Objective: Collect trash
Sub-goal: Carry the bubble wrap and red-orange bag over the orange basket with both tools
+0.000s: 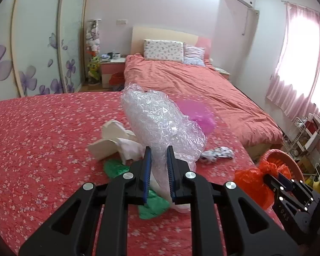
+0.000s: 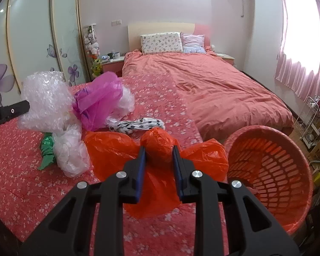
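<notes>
Orange bag point(image 2: 160, 147) between right tool point(image 2: 158, 149) fingers

Right claw point(image 2: 157, 149) clamps orange bag point(image 2: 157, 143) beside basket point(image 2: 266, 164).

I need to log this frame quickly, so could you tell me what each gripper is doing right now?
Left gripper: closed on the bubble wrap, holding it.
Right gripper: closed on the orange plastic bag, near the orange basket.

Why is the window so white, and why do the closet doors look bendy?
In both views daylight blows out the window behind pink curtains; the fisheye lens curves the closet doors; in the left wrist view the cardboard scraps look smeared.
</notes>
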A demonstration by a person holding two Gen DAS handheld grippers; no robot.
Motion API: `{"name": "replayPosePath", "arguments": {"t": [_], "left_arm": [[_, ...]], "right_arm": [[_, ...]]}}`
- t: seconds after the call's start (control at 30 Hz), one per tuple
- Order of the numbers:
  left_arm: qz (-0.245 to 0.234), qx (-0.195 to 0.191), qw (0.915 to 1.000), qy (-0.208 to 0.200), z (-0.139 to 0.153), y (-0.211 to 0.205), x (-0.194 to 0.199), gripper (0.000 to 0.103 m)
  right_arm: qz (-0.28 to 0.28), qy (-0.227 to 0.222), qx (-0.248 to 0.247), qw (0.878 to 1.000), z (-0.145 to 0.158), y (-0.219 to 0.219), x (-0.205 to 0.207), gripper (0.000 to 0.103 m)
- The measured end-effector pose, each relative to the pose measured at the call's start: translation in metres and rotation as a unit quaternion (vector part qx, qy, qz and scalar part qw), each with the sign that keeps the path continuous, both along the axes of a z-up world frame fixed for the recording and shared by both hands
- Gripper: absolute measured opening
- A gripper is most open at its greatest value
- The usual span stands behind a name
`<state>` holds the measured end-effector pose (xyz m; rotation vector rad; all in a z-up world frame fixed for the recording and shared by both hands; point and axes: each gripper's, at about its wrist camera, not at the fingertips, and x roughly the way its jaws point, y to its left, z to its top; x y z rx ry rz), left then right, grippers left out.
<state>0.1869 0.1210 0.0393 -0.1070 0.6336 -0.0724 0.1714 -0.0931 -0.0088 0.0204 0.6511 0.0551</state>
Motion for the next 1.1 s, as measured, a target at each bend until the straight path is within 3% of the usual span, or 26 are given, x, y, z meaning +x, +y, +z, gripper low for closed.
{"name": "replayPosePath", "arguments": {"t": [0.5,1.1], "left_arm": [[-0.071,-0.007,0.9974,0.008,-0.012,-0.068,0.001,0.015],[-0.125,0.005,0.9917,0.029,-0.033,-0.137,0.003,0.015]], "right_arm": [[-0.055,-0.051,-0.011,0.997,0.034,-0.051,-0.031,0.025],[-0.130,-0.040,-0.014,0.991,0.014,-0.121,-0.039,0.025]]}}
